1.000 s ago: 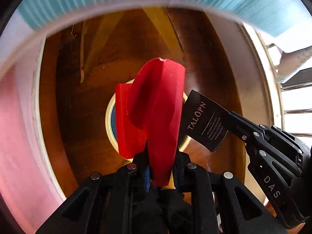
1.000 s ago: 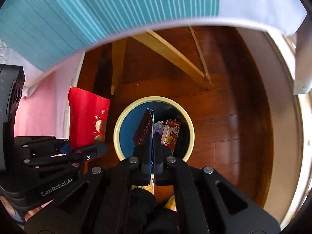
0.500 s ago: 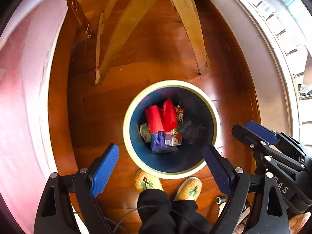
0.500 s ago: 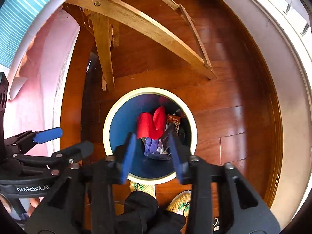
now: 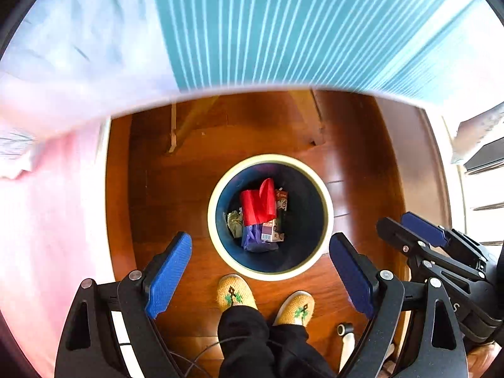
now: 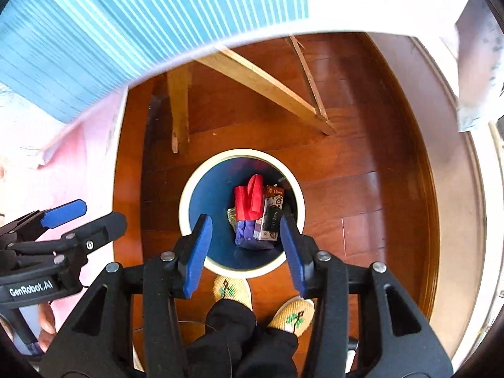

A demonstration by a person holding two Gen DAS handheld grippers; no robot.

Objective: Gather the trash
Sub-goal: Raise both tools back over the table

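A round bin with a cream rim [image 5: 271,157] [image 6: 242,152] and a blue inside stands on the wooden floor straight below both grippers. A folded red packet [image 5: 255,203] [image 6: 247,200] lies in it on top of other rubbish. Beside the packet a black card [image 6: 273,217] rests on a drink carton [image 6: 264,234]. My left gripper [image 5: 260,239] hangs high over the bin, open wide, with nothing between its blue pads. My right gripper [image 6: 245,220] also hangs above the bin; its jaws are opening and hold nothing.
A table edge with a teal striped cloth [image 5: 283,31] juts overhead, and wooden trestle legs [image 6: 252,75] stand behind the bin. Pink fabric [image 5: 47,220] fills the left. A person's yellow slippers [image 5: 234,293] touch the bin's near side. A pale wall base [image 6: 453,189] runs along the right.
A second ago the left gripper was shut on the red packet and the right on the black card. Both have opened, the items now lie in the bin, and both grippers have risen.
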